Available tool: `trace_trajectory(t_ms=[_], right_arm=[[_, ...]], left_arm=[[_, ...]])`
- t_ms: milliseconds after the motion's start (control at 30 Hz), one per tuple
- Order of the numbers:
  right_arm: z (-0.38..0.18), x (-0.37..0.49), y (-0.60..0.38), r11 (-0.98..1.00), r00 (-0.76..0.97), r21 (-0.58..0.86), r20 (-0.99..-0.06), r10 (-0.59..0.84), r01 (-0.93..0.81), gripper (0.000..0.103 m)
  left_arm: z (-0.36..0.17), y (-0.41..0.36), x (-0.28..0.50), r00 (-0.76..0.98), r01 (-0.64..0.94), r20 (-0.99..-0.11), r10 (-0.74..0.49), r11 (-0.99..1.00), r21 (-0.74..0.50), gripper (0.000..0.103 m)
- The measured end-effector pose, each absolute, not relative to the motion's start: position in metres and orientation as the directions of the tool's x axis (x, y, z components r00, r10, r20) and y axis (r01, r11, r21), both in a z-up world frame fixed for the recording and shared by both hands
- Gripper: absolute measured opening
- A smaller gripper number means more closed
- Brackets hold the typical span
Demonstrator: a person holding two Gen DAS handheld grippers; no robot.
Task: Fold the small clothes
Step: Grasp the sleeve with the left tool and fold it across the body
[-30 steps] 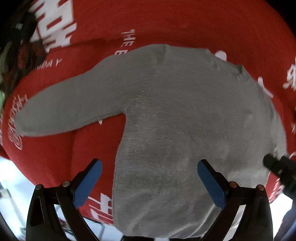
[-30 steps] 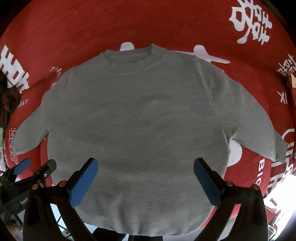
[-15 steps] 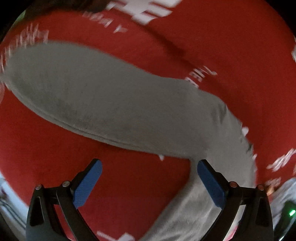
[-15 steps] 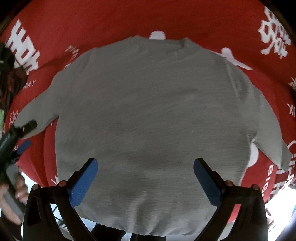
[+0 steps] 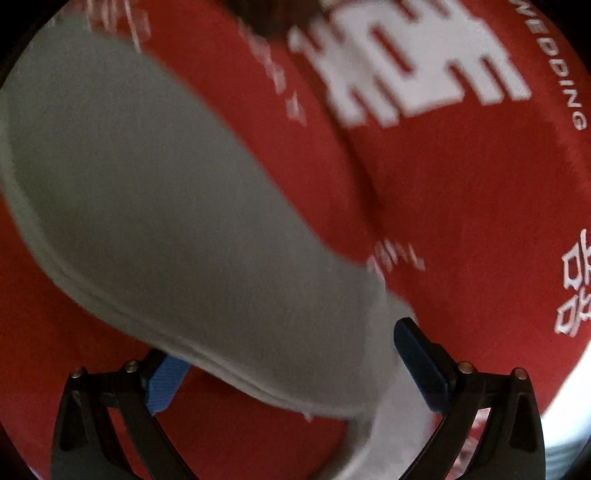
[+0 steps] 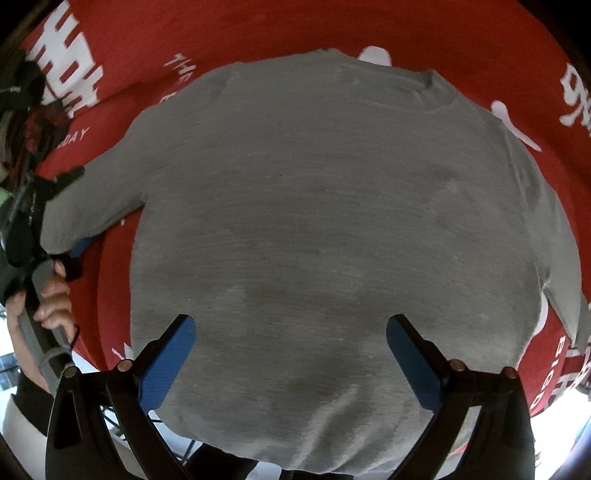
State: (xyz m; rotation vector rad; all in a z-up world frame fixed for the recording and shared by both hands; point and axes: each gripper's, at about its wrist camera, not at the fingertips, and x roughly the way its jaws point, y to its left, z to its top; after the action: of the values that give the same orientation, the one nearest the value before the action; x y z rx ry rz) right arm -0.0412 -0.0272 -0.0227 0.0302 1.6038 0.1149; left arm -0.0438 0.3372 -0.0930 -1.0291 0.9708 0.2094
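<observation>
Red cloth [image 6: 258, 33] with big white lettering covers the whole worktop on my feeds, and it's the biggest thing in both views. On top of it the grey sweater [image 6: 332, 221] lies flat and spread out, neckline [image 6: 428, 79] at the far side and hem hanging at the near edge, right under my right camera. One sleeve sticks out to the left, the other runs down the right side of the body.

My right gripper [image 6: 290, 354] hovers over the lower part of the sweater, blue pads wide apart, nothing between them.

Over on the left wrist feed it's pretty blurry, but the left sleeve [image 5: 177, 229] fills most of the frame, with its cuff edge running diagonally just in front of my left gripper [image 5: 291, 363]. The fingers there are spread apart too, and the sleeve sits between them and partly over the left pad [image 5: 164, 384]. I can't tell if the pads actually touch the fabric.

From the right feed I can see the person's hand [image 6: 51, 299] wrapped round the left gripper's handle at the edge of the worktop, right by the sleeve end.
</observation>
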Motion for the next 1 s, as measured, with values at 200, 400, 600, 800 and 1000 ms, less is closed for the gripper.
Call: trace_trajectory(t_ms=[200, 400, 600, 800, 1000], right_arm=[[-0.024, -0.036, -0.019, 0.994, -0.024, 0.101, -0.995, 0.100, -0.049, 0.103], [-0.020, -0.041, -0.020, 0.993, -0.022, 0.115, -0.993, 0.115, -0.038, 0.103], [-0.014, -0.047, -0.024, 0.991, -0.001, 0.130, -0.992, 0.130, -0.012, 0.103], [-0.003, -0.055, -0.036, 0.987, 0.043, 0.154, -0.987, 0.152, 0.040, 0.103], [0.008, -0.061, -0.063, 0.971, 0.097, 0.193, -0.979, 0.181, 0.143, 0.103]], left_arm=[[-0.085, 0.395, -0.068, 0.602, -0.630, -0.785, -0.148, 0.516, -0.581, 0.102], [-0.084, 0.417, -0.076, 0.532, -0.719, -0.845, -0.054, 0.497, -0.485, 0.043], [-0.087, 0.414, -0.079, 0.549, -0.656, -0.831, -0.097, 0.566, -0.499, 0.007], [-0.034, 0.377, -0.054, 0.636, -0.449, -0.746, -0.200, 0.689, -0.568, 0.007], [0.025, 0.286, -0.012, 0.647, -0.137, -0.644, -0.407, 0.769, -0.624, 0.007]])
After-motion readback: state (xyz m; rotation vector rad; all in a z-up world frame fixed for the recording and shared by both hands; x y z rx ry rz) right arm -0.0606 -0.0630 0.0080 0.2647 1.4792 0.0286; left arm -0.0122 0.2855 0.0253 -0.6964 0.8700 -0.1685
